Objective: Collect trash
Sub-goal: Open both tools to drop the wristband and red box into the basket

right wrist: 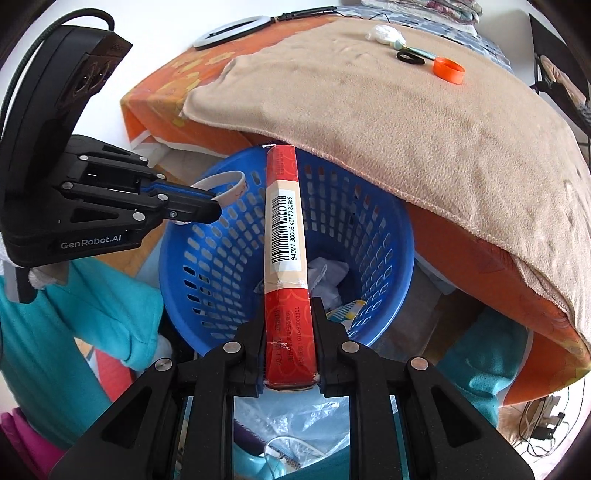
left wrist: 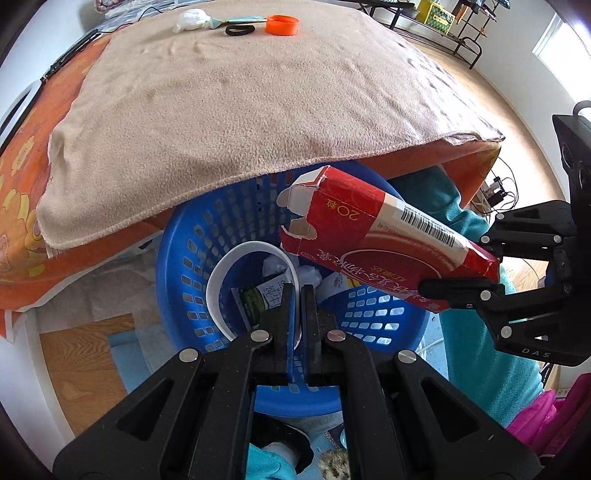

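The step in hand looks like dropping trash into the bin (right wrist: pixel 373 236), the landmark here; it sits below the near edge of the counter (left wrist: pixel 33 229), which is covered with a fuzzy tan blanket (left wrist: pixel 229 110) over an orange flowered cloth (right wrist: pixel 162 92); the bin is round blue plastic, its wall a grid of small slots, with crumpled paper and wrappers at the bottom; the box (right wrist: pixel 286 236) is long, red and cream cardboard with a barcode, its far flaps torn open, held slanting over the bin mouth; the right hand-held gripper (right wrist: pixel 289 339) is clamped on the box's near end; the left hand-held gripper (left wrist: pixel 296 299) is closed on a thin white band (left wrist: pixel 218 280), a curved smooth strip that loops down inside the bin; next, I judge, each grip needs only to let go with the piece well inside the rim, the box tipped so its long body clears the wall; far from the bin on the blanket lie an orange cap (left wrist: pixel 282 25), a black ring (left wrist: pixel 240 30) and a white wad (left wrist: pixel 192 18), likely still to collect
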`<state>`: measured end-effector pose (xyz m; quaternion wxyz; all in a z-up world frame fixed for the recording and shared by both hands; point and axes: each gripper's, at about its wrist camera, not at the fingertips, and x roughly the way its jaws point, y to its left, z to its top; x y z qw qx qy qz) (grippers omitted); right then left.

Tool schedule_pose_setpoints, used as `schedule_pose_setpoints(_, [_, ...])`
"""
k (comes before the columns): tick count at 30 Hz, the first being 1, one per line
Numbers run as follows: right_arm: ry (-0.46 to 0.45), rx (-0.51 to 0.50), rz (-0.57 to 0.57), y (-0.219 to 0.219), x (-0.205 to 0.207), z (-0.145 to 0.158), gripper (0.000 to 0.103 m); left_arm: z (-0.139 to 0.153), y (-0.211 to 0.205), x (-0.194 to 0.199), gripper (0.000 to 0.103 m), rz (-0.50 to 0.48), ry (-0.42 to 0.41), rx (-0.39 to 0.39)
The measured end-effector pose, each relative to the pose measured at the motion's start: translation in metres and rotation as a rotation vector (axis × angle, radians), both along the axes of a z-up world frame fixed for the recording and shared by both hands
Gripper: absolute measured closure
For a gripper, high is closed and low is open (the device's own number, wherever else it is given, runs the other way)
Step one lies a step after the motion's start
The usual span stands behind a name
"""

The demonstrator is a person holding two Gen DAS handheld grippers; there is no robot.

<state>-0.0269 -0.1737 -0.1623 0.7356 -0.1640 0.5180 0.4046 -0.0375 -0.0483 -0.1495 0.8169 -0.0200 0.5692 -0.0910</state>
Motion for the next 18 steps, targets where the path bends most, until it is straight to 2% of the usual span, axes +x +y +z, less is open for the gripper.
schedule_pose_setpoints(6, [0.003,0.012,-0.035,0.001,0.008,-0.002,0.085,-0.001,0.002,0.003,0.102,0.014,0.005,0.008])
schedule_pose_setpoints(7, [0.001,0.015,-0.044,0.000,0.009,-0.002,0.081,-0.001,0.002,0.003,0.101,0.017,0.007,0.009])
schedule_pose_setpoints(8, [0.001,0.016,-0.052,-0.002,0.010,-0.001,0.078,-0.001,0.002,0.003,0.097,0.019,0.007,0.012])
schedule_pose_setpoints(10, [0.004,0.024,-0.069,-0.003,0.012,0.000,0.058,0.000,0.003,0.004,0.077,0.028,0.003,0.024])
schedule_pose_setpoints(11, [0.002,0.029,-0.080,-0.004,0.013,0.001,0.053,0.001,0.004,0.004,0.055,0.037,-0.006,0.030])
schedule_pose_setpoints(12, [-0.004,0.032,-0.090,-0.005,0.014,0.002,0.048,0.003,0.005,0.004,0.046,0.047,-0.018,0.031])
schedule_pose_setpoints(18, [-0.015,0.042,-0.141,-0.012,0.020,0.008,0.047,0.009,0.015,0.006,0.043,0.091,-0.034,0.020])
